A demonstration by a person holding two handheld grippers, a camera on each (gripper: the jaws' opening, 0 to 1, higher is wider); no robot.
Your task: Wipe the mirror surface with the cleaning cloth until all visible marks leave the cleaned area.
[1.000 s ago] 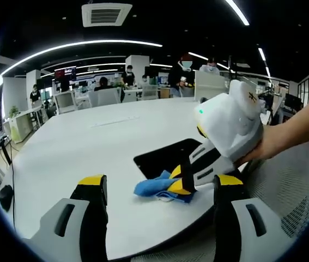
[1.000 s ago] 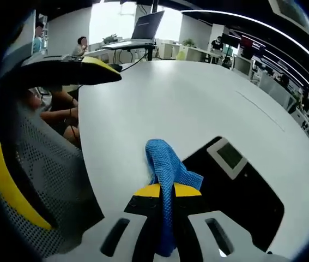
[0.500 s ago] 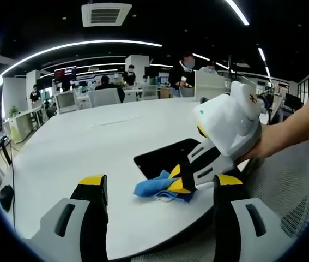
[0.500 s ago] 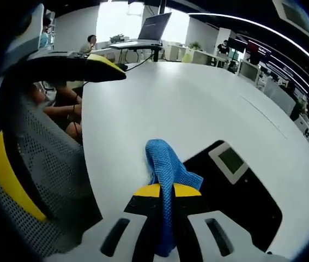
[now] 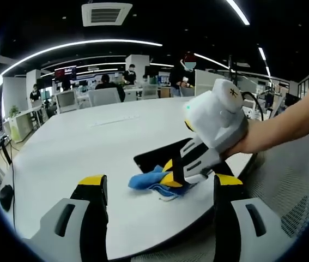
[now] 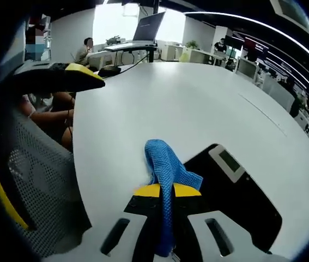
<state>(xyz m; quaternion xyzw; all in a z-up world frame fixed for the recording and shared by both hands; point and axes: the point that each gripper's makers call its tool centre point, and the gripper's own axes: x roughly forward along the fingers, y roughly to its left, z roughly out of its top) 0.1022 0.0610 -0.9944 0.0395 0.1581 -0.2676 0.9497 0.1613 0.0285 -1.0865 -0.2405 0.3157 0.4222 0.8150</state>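
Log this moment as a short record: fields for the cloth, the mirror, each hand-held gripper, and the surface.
cloth: blue cleaning cloth, bunched, on the table at the mirror's near edge
mirror: dark mirror lying flat on the table, reflecting a ceiling vent
right hand-held gripper: right hand-held gripper shut on the cloth, held in a person's hand
left hand-held gripper: left hand-held gripper open, holding nothing, near the table edge
surface: white round table
cloth on glass: cannot tell

A white table [image 5: 78, 142] spans the room. A mesh chair [image 6: 31, 185] stands just beside its near edge. Beyond its far side stand a laptop [image 6: 149, 24], desks and seated people [image 5: 128, 73]; a vent [image 5: 106, 13] hangs above.
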